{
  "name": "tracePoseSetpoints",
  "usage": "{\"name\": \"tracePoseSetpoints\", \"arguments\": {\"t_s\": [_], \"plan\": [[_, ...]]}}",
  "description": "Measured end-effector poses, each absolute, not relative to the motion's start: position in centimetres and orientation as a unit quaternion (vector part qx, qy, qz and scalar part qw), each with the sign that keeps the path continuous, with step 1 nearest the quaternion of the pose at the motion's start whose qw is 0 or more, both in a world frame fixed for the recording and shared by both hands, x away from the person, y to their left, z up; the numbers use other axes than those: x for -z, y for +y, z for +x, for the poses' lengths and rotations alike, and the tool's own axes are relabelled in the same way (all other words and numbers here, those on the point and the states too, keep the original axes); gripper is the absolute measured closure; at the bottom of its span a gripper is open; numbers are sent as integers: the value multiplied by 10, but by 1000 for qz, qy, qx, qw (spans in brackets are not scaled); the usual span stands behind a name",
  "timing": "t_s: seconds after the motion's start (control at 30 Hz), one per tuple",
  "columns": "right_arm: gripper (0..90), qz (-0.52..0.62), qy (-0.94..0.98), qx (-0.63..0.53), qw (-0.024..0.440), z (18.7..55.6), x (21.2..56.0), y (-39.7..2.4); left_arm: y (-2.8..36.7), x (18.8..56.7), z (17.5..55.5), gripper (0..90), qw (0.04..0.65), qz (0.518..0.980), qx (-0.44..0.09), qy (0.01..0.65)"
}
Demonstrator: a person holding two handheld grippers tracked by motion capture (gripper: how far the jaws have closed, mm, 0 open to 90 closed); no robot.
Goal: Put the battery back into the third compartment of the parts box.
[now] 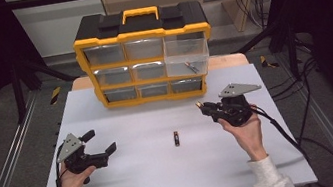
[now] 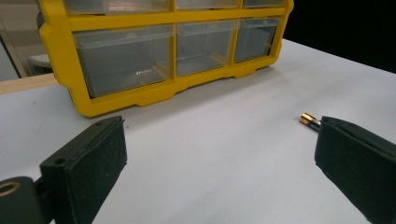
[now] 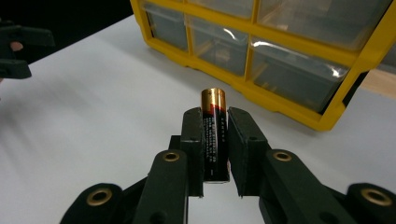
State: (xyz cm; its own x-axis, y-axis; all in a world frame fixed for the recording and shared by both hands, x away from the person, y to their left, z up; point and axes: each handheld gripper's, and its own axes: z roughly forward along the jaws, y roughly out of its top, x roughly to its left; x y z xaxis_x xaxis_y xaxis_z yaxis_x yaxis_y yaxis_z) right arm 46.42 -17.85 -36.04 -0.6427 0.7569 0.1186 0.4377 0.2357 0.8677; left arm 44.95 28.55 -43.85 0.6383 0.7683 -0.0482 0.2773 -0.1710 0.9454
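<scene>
On the white counter (image 1: 132,180) we see a yellow-and-black plastic organizer with clear drawers (image 1: 144,56); its upper right drawer (image 1: 188,55) is pulled out with one small battery-like item inside, other drawers' contents unclear. Left tongs (image 1: 105,152) rest wide open, holding nothing. Right tongs (image 1: 206,108) are clamped on a black-and-copper cylindrical battery (image 3: 215,135), held off the counter near the open drawer. Second similar battery (image 1: 176,138) lies mid-counter. Risk, we judge: the round battery could slip from the pads or clip the drawer's rim and drop.
</scene>
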Motion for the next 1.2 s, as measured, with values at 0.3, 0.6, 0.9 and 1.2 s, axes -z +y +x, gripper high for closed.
{"name": "tracePoseSetpoints", "arguments": {"t_s": [0.3,0.6,0.9,1.2], "plan": [[773,372,766,-492,184,461,329,-181,286,438,449,19,535,730,-231,357],[773,360,762,-500,199,460,293,-184,287,438,449,19,536,729,-231,358],[773,351,755,-511,211,464,266,-183,287,438,449,19,536,728,-232,358],[773,349,744,-525,224,474,237,-180,288,438,449,19,537,727,-231,360]]}}
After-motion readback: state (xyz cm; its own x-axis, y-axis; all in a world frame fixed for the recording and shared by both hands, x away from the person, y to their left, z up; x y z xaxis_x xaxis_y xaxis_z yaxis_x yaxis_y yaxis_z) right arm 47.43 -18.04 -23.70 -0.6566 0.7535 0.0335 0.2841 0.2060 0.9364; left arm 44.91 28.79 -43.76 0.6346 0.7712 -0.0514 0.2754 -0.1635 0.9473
